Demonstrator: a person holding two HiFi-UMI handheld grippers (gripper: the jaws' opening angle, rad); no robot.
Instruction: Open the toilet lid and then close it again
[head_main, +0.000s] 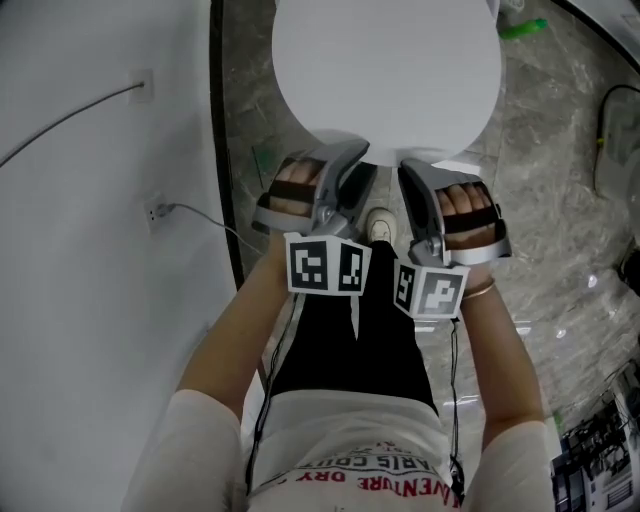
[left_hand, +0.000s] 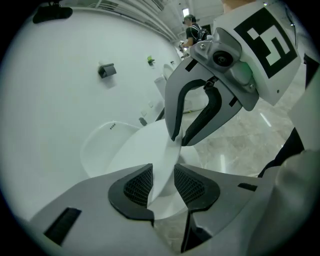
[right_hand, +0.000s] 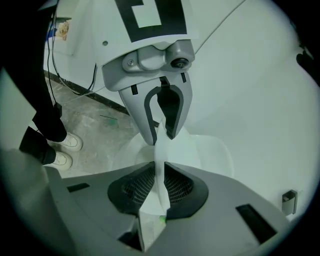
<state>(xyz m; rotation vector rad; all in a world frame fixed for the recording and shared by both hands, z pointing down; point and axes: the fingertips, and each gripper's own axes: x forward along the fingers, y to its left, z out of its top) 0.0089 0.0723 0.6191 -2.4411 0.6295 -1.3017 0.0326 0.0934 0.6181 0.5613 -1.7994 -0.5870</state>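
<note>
Contact was at the near rim of the toilet lid (head_main: 390, 70), a white oval disc seen from above in the head view. The left tongs (head_main: 352, 160) and the right tongs (head_main: 408, 172) sat side by side at that rim, close together, both angled down toward it. In the right gripper view, the right tongs were clenched on the lid's thin edge, with both ribbed pads pressed against it. In the left gripper view, the left tongs were released: the lid's rim ran between the pads, but the jaws were set wider than the rim. The lid was tilted up at the gripped rim, off the toilet bowl (left_hand: 107, 142), which showed beyond it against the white wall (left_hand: 60, 75). Grey marbled floor (head_main: 560, 200) lay to the right of the lid. A white shoe (head_main: 380, 225) showed just below the lid's near rim.
</note>
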